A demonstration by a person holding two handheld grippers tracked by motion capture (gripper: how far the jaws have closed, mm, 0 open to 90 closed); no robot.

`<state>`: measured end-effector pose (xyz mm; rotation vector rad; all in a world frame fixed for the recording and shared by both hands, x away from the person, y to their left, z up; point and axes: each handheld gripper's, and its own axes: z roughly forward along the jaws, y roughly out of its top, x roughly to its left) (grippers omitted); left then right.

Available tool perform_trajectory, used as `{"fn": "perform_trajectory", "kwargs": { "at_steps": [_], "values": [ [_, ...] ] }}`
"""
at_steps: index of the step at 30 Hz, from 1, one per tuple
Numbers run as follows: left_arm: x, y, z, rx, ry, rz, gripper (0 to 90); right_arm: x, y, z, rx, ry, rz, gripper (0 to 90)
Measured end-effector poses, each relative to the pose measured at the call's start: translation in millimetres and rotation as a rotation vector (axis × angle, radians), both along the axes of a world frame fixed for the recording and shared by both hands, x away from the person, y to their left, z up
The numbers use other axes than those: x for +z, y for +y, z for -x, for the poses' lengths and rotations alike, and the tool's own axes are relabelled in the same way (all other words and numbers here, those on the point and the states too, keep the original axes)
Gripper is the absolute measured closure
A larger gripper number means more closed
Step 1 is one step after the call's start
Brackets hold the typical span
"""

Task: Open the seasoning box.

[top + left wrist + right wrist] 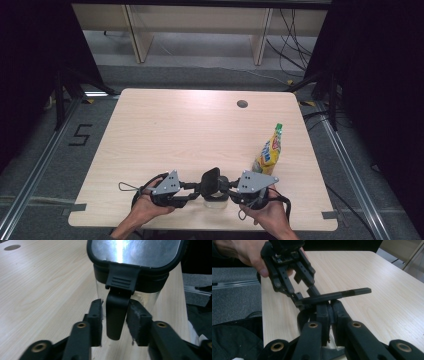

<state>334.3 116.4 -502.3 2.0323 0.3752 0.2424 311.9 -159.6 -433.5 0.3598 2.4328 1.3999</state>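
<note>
You are standing the clear jar upright, lid on top; your right gripper is clamping its rim, your left gripper is straddling its hanging latch, jaws apart.

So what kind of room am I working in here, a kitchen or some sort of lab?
Probably a lab or recording workspace, not a kitchen: a bare light wooden table inside a dark-curtained frame, loose cables on the grey floor behind, and a taped number marking beside the floor rails.

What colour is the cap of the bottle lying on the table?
Green; the bottle shows best in the high view.
</note>
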Motion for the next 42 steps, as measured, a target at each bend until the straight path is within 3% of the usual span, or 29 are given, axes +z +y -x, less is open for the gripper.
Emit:
{"fn": "perform_trajectory", "kwargs": {
  "at_steps": [2,13,17,27,30,31,32,33,35,37,41,42],
  "values": [
    [0.1,-1.1,0.5,-0.001,-0.019,-0.009,71.6,1.6,3.5,-0.4,0.001,0.003,0.000,86.3],
    [0.6,-1.9,2.2,0.015,-0.013,-0.014,72.2,8.8,33.2,-4.1,0.040,-0.013,-0.011,86.6],
    [1.0,-3.6,4.8,0.032,-0.030,-0.025,72.4,8.8,42.2,-5.1,0.052,-0.007,-0.008,86.8],
    [1.2,-2.8,4.2,0.035,-0.021,-0.027,72.3,6.8,50.0,-8.0,0.063,-0.004,-0.014,86.9],
    [1.6,-2.8,3.8,0.031,-0.019,-0.025,71.5,6.4,49.3,-7.5,0.052,-0.004,-0.027,85.5],
    [1.8,-3.2,5.1,0.039,0.011,-0.010,69.5,5.8,46.7,-7.5,0.049,-0.009,-0.028,83.8],
    [1.8,-3.2,5.1,0.039,0.011,-0.010,67.2,5.5,44.9,-6.9,0.045,-0.008,-0.023,82.3],
    [3.5,-1.9,7.6,0.037,-0.026,-0.039,66.1,4.9,41.0,-6.0,0.035,-0.014,-0.028,79.6],
    [4.5,-0.6,10.3,0.038,-0.045,-0.046,60.9,3.5,31.8,-4.4,0.027,-0.020,-0.036,77.6],
    [5.3,1.0,11.0,0.037,-0.045,-0.057,55.1,3.2,27.6,-3.0,0.017,-0.019,-0.028,76.9],
    [6.1,4.0,13.3,0.045,-0.050,-0.069,47.8,-1.2,0.3,1.3,-0.043,-0.007,-0.041,69.7],
    [5.9,4.4,16.1,0.065,-0.021,-0.060,45.8,-2.5,-4.1,2.2,-0.054,-0.004,-0.051,68.4]
  ]
}}
